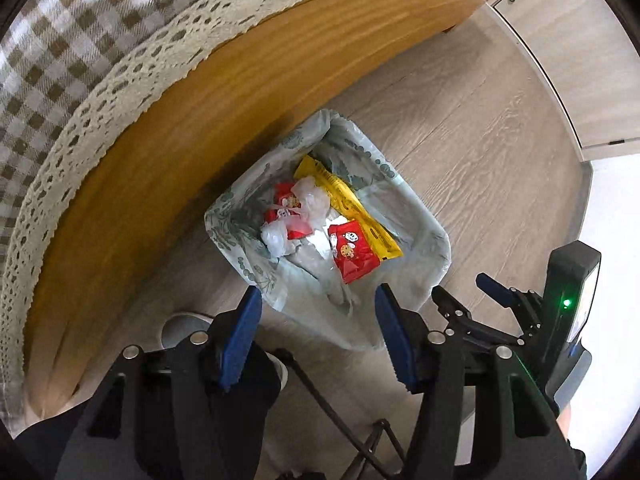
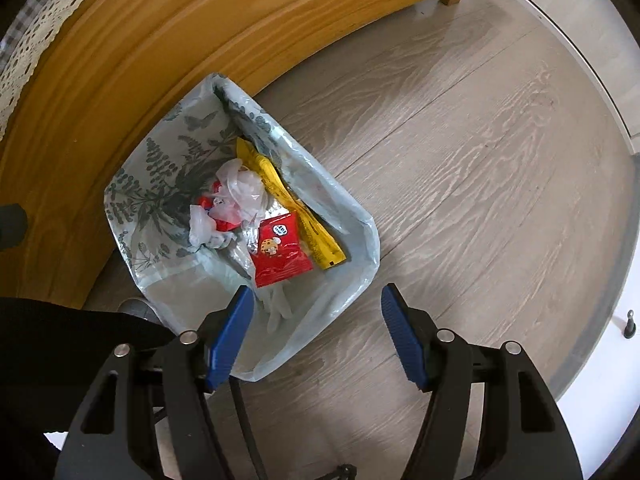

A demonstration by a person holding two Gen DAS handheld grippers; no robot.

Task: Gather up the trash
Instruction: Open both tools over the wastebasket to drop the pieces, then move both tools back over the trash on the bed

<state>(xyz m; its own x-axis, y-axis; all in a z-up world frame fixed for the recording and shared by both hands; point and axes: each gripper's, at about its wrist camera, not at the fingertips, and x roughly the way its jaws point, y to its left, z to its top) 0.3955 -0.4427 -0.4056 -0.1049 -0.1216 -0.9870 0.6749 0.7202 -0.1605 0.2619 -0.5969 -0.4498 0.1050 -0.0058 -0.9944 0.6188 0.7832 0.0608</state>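
A bin lined with a pale green fern-print bag (image 1: pixel 420 248) (image 2: pixel 160 184) stands on the floor against a wooden furniture side. Inside lie a red cookie wrapper (image 1: pixel 354 252) (image 2: pixel 280 252), a long yellow wrapper (image 1: pixel 352 204) (image 2: pixel 296 208), crumpled clear plastic (image 1: pixel 308 200) (image 2: pixel 240 188) and a second red wrapper (image 1: pixel 286 204) (image 2: pixel 208 202). My left gripper (image 1: pixel 318 300) hangs open above the bin's near rim with nothing between its blue pads. My right gripper (image 2: pixel 316 296) (image 1: pixel 462 288) is also open and empty, over the bin's near right corner.
The wooden furniture side (image 1: pixel 168 152) (image 2: pixel 160 40) carries a checked cloth with a lace edge (image 1: pixel 100 92). Grey wood-look floor (image 2: pixel 460 160) stretches to the right, up to white cabinet fronts (image 1: pixel 568 60). A person's dark trouser leg (image 1: pixel 240 400) and a black cable (image 1: pixel 320 396) lie below me.
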